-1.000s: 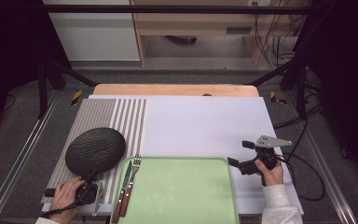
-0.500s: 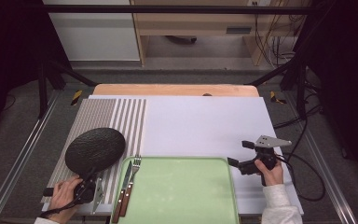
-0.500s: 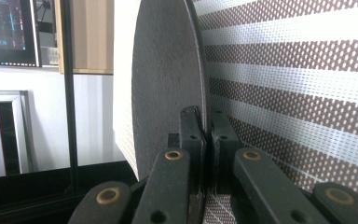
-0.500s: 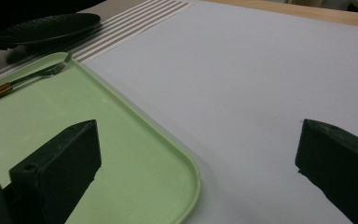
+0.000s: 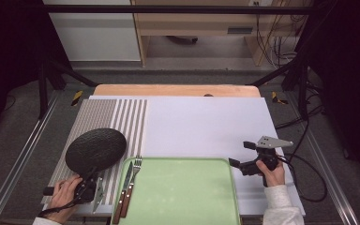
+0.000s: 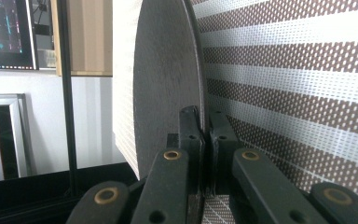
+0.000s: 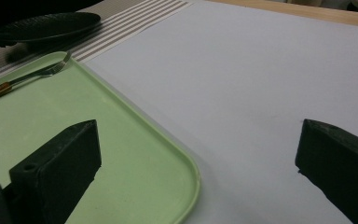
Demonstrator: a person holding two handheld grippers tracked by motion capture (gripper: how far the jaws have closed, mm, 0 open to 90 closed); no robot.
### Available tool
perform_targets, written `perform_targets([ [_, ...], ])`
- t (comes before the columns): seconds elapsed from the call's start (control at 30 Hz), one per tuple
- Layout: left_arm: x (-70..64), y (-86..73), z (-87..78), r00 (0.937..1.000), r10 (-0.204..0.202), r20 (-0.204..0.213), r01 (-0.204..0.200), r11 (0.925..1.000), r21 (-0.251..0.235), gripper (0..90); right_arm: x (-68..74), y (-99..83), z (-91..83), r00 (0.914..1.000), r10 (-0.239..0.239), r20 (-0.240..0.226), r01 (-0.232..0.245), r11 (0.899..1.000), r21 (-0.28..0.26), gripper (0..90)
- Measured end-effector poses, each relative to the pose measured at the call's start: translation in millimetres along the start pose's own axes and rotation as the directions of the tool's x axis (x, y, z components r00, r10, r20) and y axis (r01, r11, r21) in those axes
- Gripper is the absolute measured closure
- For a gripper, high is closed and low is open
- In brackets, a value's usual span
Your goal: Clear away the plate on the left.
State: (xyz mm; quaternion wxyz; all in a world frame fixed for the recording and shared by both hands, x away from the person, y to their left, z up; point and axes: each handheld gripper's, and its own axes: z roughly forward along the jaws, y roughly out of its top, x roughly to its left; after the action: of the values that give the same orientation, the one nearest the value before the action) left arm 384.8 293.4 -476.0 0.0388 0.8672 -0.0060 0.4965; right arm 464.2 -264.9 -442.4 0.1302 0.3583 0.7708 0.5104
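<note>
A dark textured plate hangs over the striped placemat at the left, and my left gripper is shut on its near rim. In the left gripper view the plate stands edge-on between the closed jaws. A pale green tray lies at the front centre, with a fork and a knife at its left edge. My right gripper stands open just right of the tray, above the white table cover. Its view shows the tray corner, the fork and the plate farther off.
White sheet covers the table's middle and right. A wooden board edge runs along the back. A small metal utensil lies on the placemat by my left hand. Metal rails flank the table. A cable trails from the right gripper.
The plate has shifted very slightly toward the left and front with my left gripper. The right gripper has not moved.
</note>
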Motion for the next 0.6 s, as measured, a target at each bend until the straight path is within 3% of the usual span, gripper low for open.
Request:
perform_targets([
  [0.1, 0.8, 0.8, 0.0, 1.0000, 0.007, -0.001, -0.007, 0.9999, 0.008, 86.5, 0.0, 0.0, 0.1, 1.0000, 0.001, 0.001, -0.001, 1.000, 0.000, 0.6],
  [0.6, 6.7, 3.4, -4.4, 0.9994, -0.035, 0.007, 0.035, 0.9994, -0.003, 86.1, 0.1, -0.1, 0.4, 1.0000, 0.001, 0.001, -0.001, 1.000, 0.002, 0.6],
])
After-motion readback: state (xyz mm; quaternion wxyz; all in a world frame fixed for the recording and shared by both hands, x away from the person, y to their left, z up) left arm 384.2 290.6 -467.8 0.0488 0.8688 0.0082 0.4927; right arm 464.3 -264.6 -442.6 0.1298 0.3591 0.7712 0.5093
